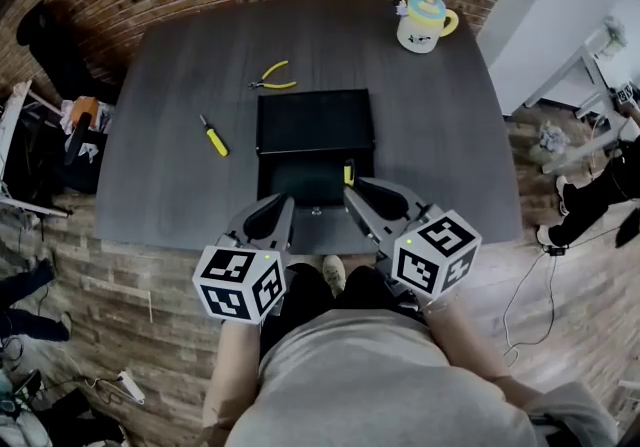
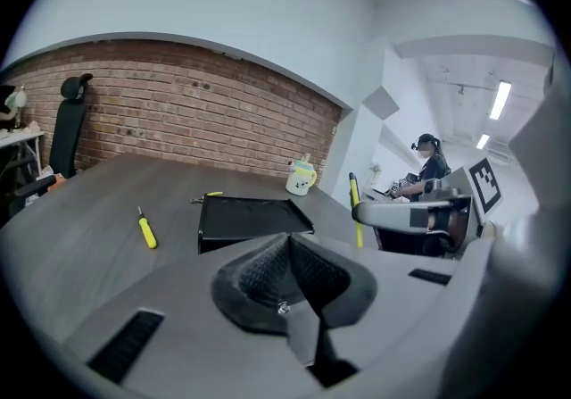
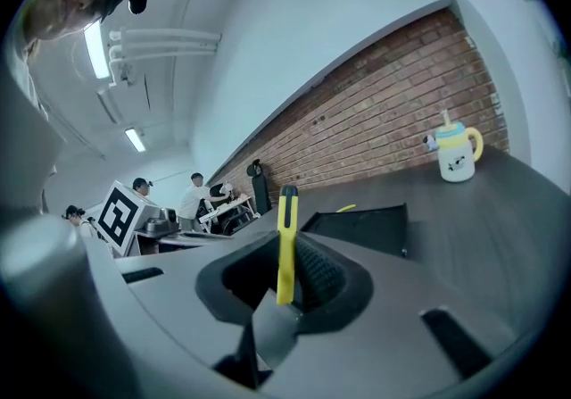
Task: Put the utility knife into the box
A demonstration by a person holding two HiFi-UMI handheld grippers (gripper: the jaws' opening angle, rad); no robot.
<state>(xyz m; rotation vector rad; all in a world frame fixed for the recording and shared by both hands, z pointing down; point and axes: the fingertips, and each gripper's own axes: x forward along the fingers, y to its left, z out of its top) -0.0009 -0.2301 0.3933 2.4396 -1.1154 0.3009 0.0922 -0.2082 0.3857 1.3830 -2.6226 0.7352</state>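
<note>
A yellow utility knife [image 1: 348, 173] stands upright between the jaws of my right gripper [image 1: 352, 193], which is shut on it. The knife hangs over the near right part of the open black box [image 1: 300, 180], whose lid [image 1: 315, 120] lies folded back. In the right gripper view the knife [image 3: 285, 245] rises from between the pads, with the box [image 3: 366, 228] beyond it. My left gripper [image 1: 286, 205] hovers at the box's near left edge. Its jaws are shut with nothing in them [image 2: 287, 250]. The left gripper view also shows the knife [image 2: 355, 210] and the box [image 2: 250, 214].
A yellow-handled screwdriver [image 1: 213, 136] lies left of the box, and yellow pliers [image 1: 272, 77] lie behind it. A mug [image 1: 425, 23] stands at the far right of the dark table [image 1: 450, 135]. A brick wall runs along the back, and people work at desks beyond.
</note>
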